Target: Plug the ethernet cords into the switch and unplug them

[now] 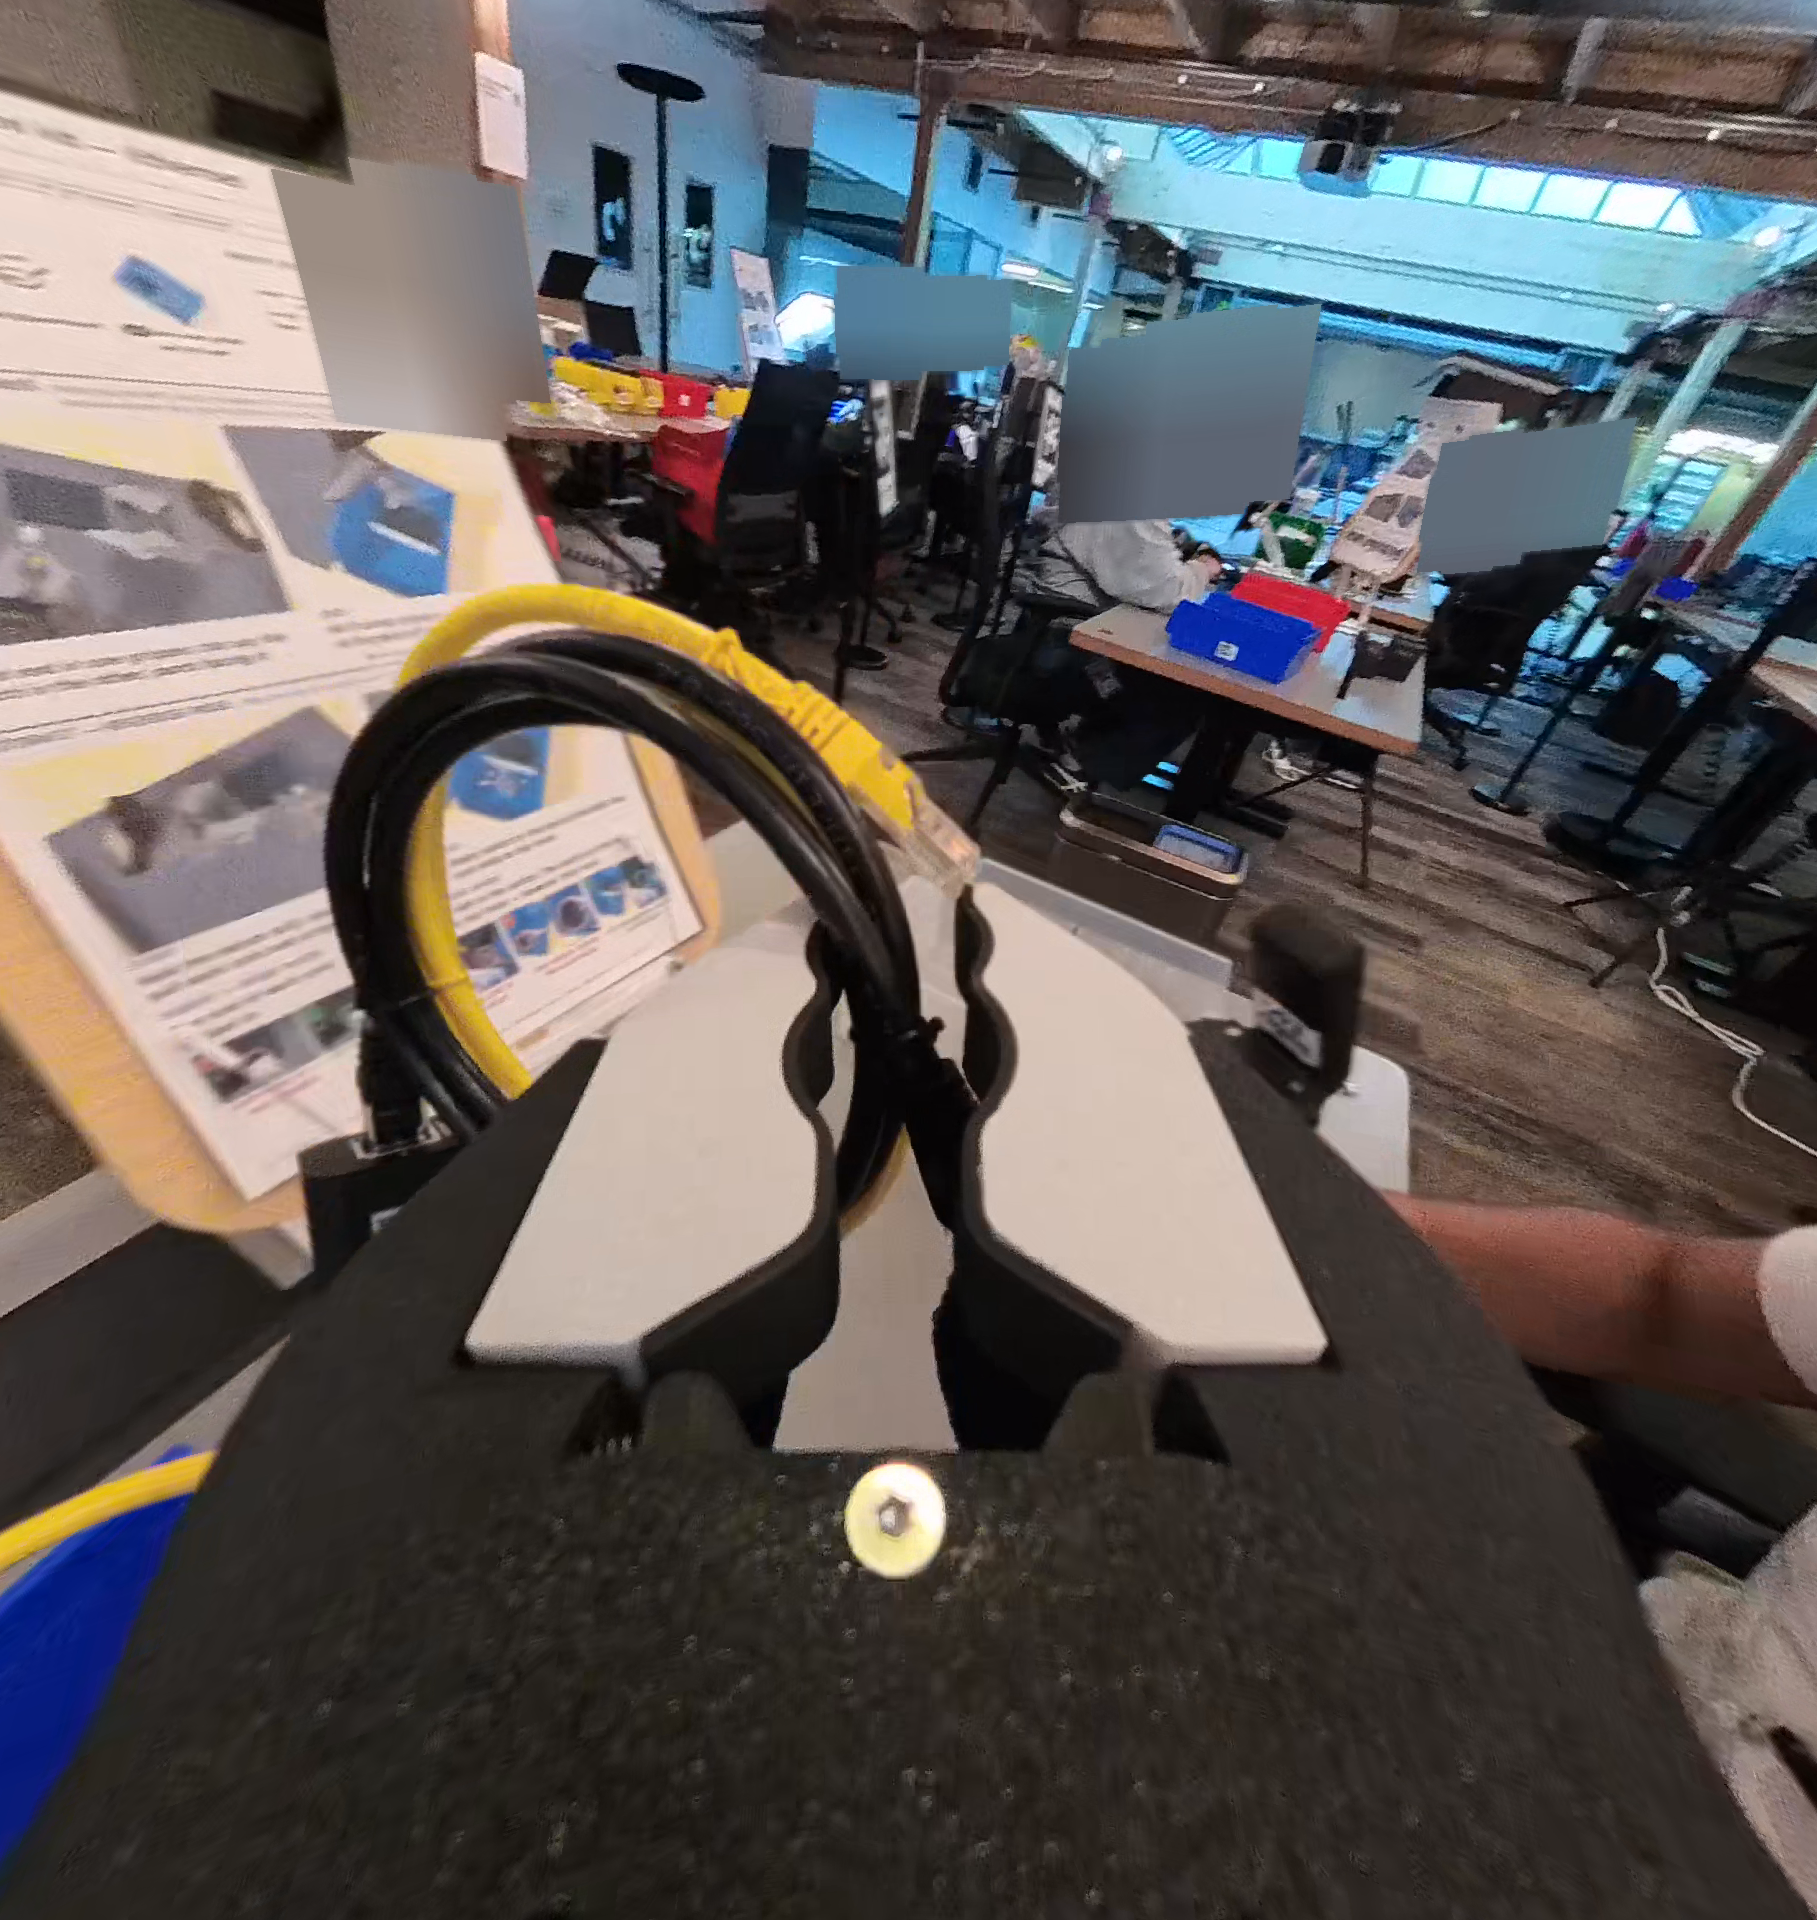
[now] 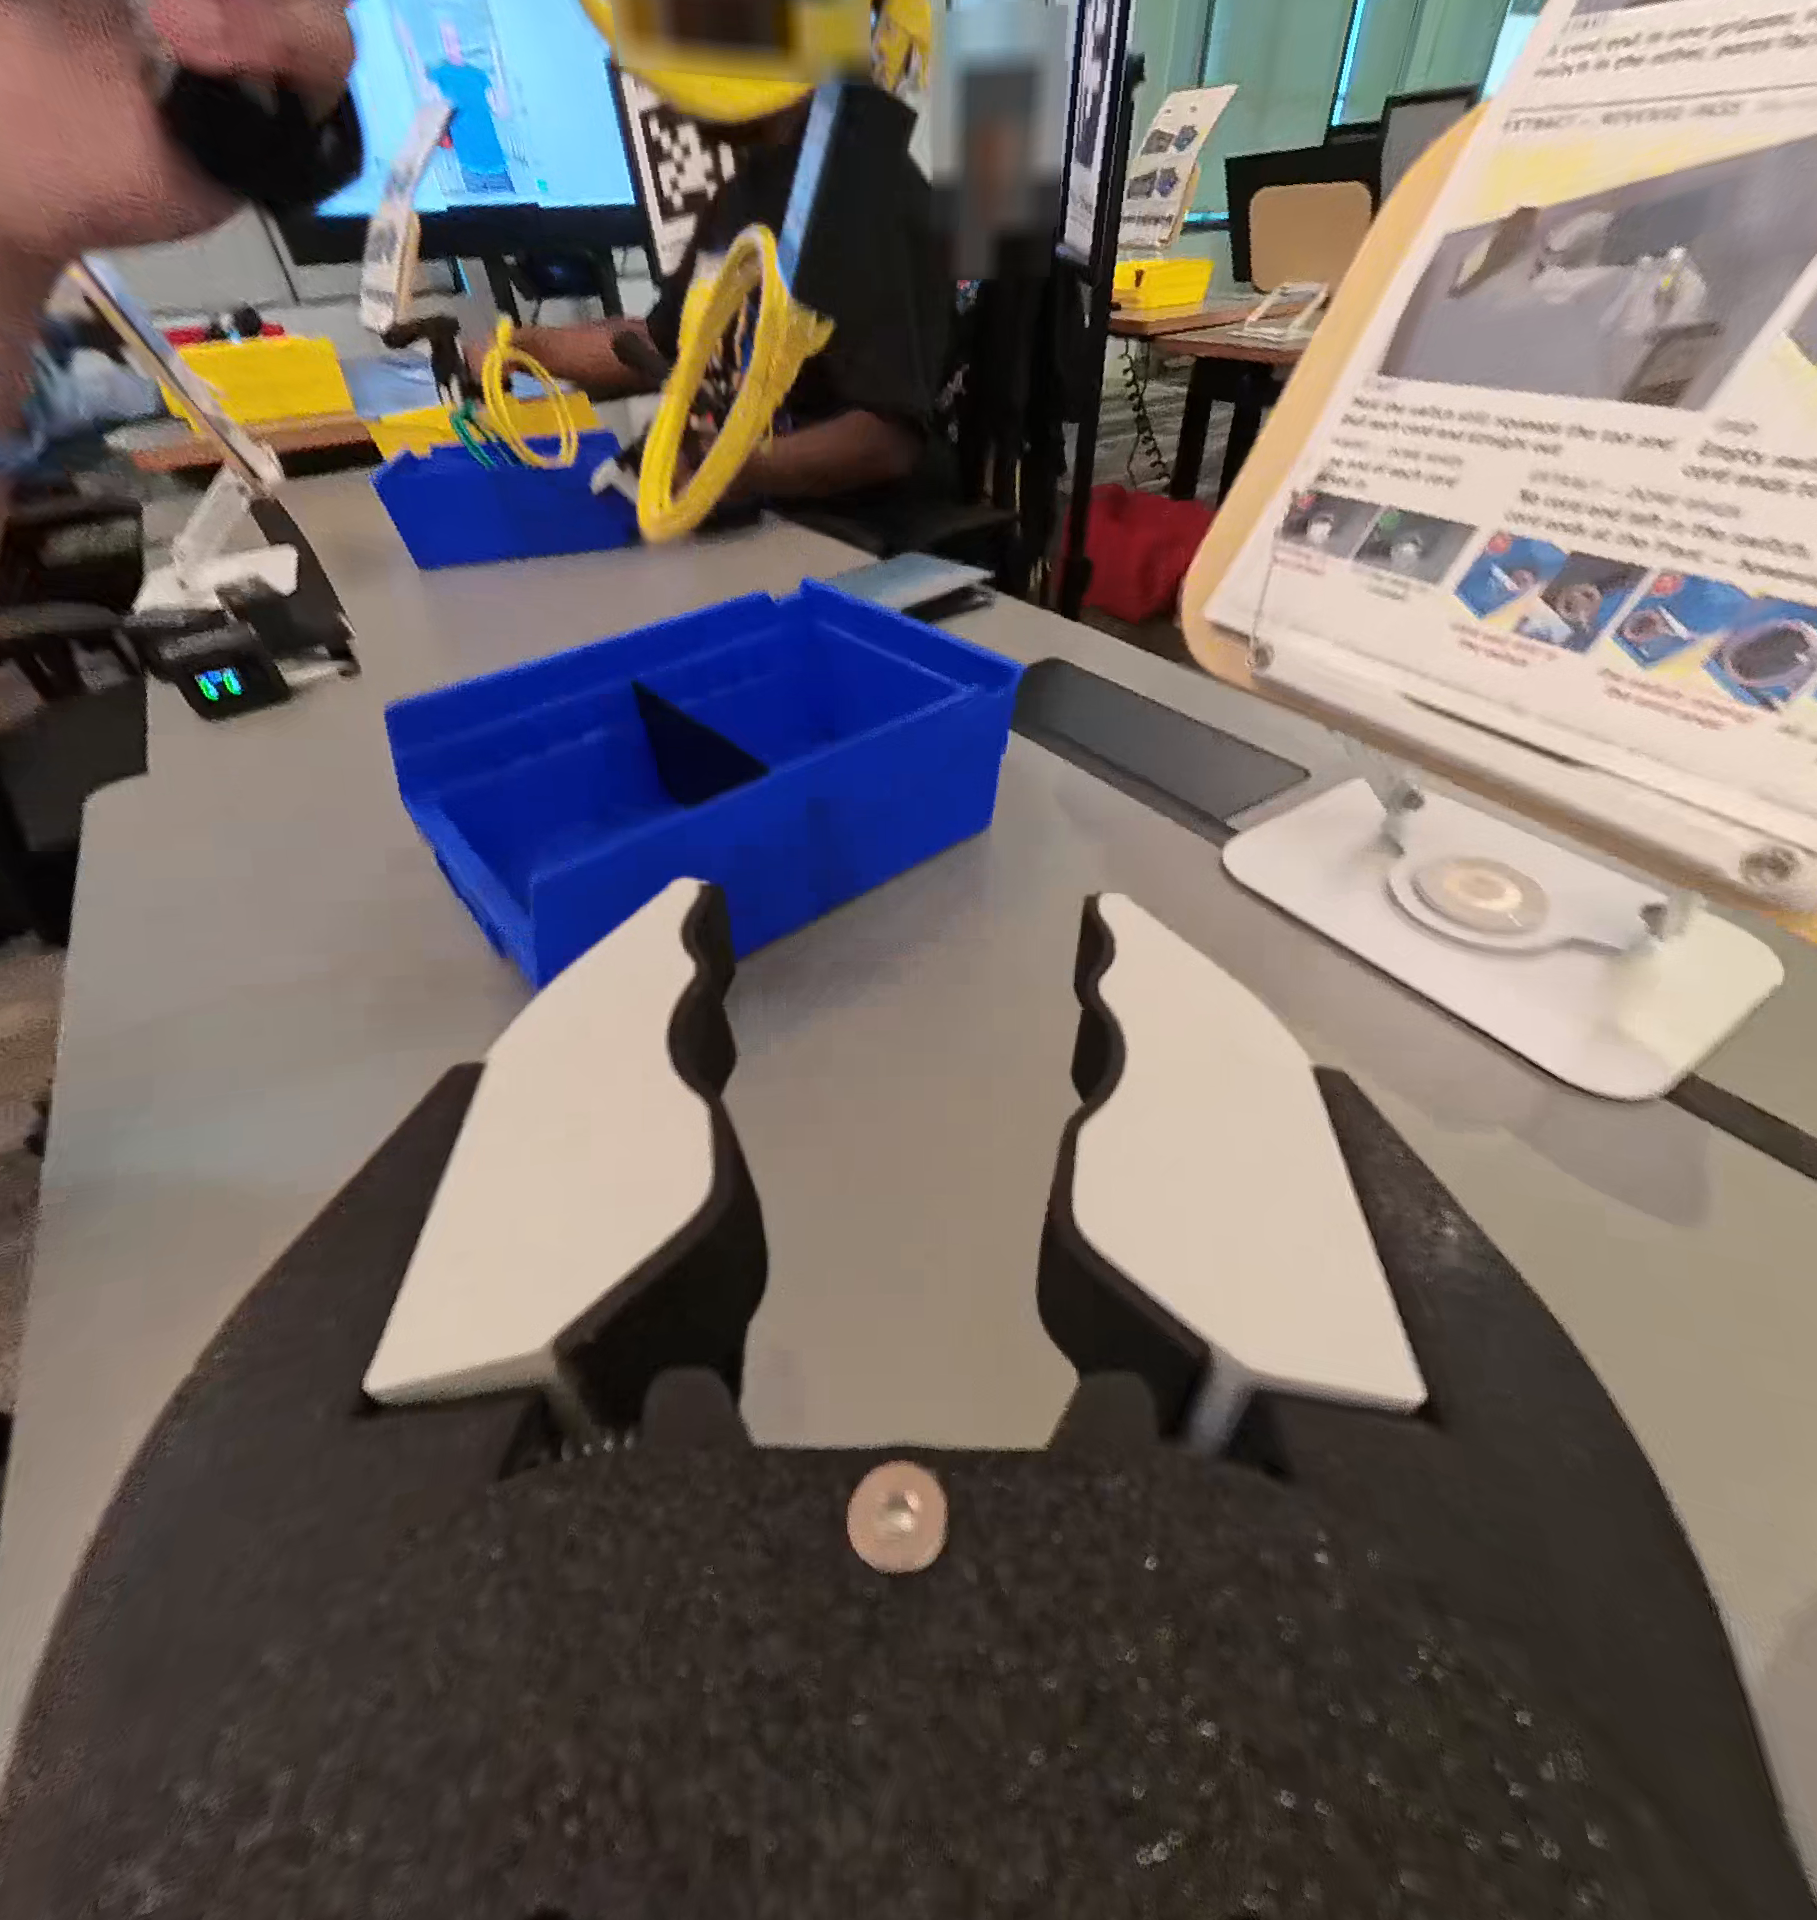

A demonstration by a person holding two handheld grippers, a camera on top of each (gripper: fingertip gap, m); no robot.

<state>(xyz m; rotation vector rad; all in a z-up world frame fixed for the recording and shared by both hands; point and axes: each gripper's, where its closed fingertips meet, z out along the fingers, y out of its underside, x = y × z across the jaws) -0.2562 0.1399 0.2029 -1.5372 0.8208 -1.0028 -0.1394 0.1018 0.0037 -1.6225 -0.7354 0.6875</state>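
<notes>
At frame centre in the left view, the left tool is pinched on coiled black cords with a yellow cord. The right tool gapes empty over the surface; take one plug squarely.

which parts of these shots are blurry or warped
Left wrist view: the instruction sheet at left is motion-smeared, the black cord and yellow plug fairly sharp, room lines bowed by the wide lens. Right wrist view: the hand at top left is heavily blurred, the blue bin slightly soft, the table edges curved.
</notes>
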